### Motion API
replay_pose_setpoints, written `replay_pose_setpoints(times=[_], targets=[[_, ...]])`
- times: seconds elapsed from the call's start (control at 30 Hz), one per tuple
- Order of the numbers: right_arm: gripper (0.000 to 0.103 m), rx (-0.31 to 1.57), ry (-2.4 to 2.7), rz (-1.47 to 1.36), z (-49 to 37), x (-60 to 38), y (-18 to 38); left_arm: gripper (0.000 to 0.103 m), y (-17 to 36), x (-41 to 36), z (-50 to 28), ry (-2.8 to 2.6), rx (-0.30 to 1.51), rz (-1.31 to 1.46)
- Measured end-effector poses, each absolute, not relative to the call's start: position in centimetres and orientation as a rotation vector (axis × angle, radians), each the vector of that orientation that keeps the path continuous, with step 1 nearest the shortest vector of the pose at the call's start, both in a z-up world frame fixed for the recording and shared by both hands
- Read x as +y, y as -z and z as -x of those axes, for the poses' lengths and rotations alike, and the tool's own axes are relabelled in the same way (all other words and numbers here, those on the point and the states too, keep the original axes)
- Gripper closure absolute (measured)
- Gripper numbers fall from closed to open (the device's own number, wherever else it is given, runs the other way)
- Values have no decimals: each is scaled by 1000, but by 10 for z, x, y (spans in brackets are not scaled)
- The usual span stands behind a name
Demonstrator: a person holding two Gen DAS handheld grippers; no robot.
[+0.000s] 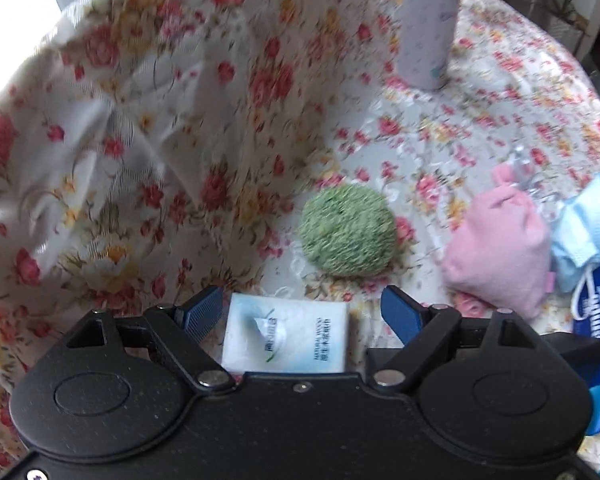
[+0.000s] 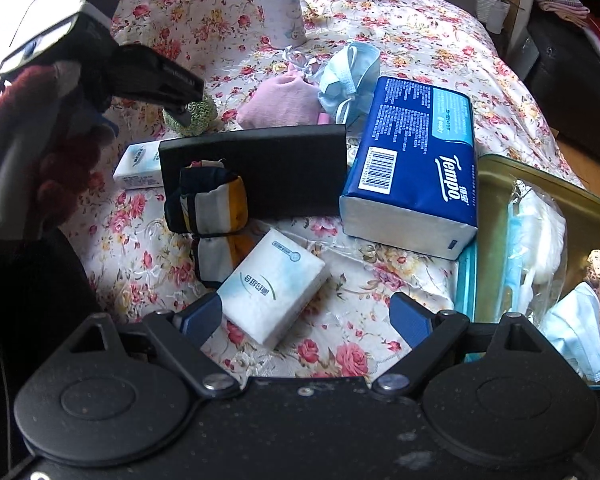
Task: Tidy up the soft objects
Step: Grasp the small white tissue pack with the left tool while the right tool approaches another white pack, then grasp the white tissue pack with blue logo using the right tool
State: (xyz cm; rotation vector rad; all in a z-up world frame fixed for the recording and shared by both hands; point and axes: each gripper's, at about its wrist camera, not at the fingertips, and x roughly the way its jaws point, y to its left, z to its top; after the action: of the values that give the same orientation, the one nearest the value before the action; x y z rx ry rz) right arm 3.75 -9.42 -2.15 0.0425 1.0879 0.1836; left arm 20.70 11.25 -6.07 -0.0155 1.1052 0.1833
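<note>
My left gripper (image 1: 302, 312) is open, its jaws either side of a small white tissue pack (image 1: 286, 340) lying on the floral cloth. Beyond it lie a green fuzzy ball (image 1: 346, 230), a pink pouch (image 1: 500, 252) and a blue face mask (image 1: 584, 228). My right gripper (image 2: 306, 316) is open just above another white tissue pack (image 2: 272, 286), which lies close to its left finger. In the right wrist view the left gripper (image 2: 180, 112) hovers by the green ball (image 2: 202, 114), near the first tissue pack (image 2: 138, 168). Rolled socks (image 2: 212, 204) lean on a black box (image 2: 260, 168).
A blue Tempo tissue pack (image 2: 416, 168) lies right of the black box. A green tray (image 2: 496, 168) at the right holds masks and soft items. A lilac bottle (image 1: 428, 24) stands at the back. The floral tablecloth (image 1: 140, 120) is bunched up at the left.
</note>
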Motion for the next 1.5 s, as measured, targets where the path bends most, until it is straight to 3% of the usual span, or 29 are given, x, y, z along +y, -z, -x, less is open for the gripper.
replay_pose_setpoints(times=[0.5, 0.57, 0.63, 0.77, 1.27, 1.5], targets=[[12, 1133, -214, -36, -47, -81, 40, 21, 99, 134, -226, -188, 1268, 161], [12, 1134, -217, -33, -48, -80, 42, 23, 101, 133, -226, -187, 1270, 158], [12, 1134, -219, -27, -48, -80, 44, 32, 100, 131, -224, -179, 1267, 143], [12, 1124, -231, 2, -49, -79, 46, 32, 99, 129, -224, -158, 1254, 135], [11, 941, -452, 407, -47, -31, 57, 32, 100, 129, -224, -158, 1254, 125], [12, 960, -503, 486, -59, -23, 74, 32, 101, 129, -224, -158, 1250, 121]])
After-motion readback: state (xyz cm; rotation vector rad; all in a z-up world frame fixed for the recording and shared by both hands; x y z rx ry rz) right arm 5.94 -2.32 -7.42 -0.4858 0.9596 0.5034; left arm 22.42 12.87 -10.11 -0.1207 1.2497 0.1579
